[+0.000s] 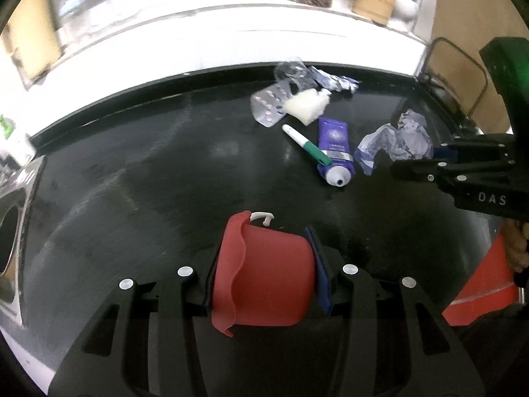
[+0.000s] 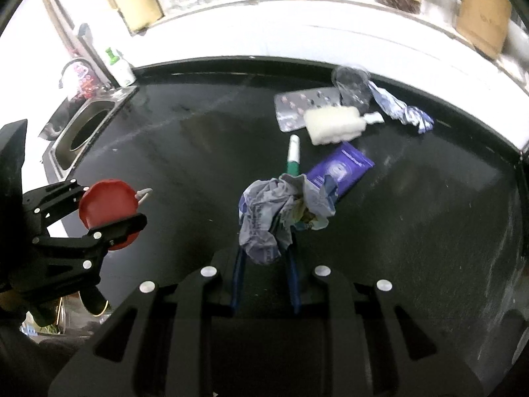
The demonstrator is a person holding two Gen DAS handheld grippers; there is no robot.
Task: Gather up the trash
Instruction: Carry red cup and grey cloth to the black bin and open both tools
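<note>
Both tongs are busy at once here. The left gripper (image 1: 264,271) is clamping a round red plastic lid (image 1: 264,274) with a small white tab sticking off it, and the right gripper (image 2: 264,248) is pinching a crumpled grey-and-blue printed wrapper (image 2: 281,211) between nearly closed fingers. Both pieces are hanging above the dark glossy countertop (image 1: 132,182) rather than lying on it.

So I'm guessing we're barely into it. Plenty is sitting on the counter waiting: a purple squeeze tube with a white nozzle (image 1: 334,149), a white-and-green pen-shaped stick (image 1: 305,144) lying just beside it, a silvery pill blister pack (image 1: 267,106), a white chunk of foam (image 1: 307,106) touching the blister, a crushed clear plastic cup (image 1: 291,72), and a twisted blue-and-silver foil wrapper (image 1: 334,81) near the back edge.

No bin is showing in either view, so I can't tell where the stuff is going. There's a steel sink (image 2: 82,125) off to the left, but that's about it.
</note>
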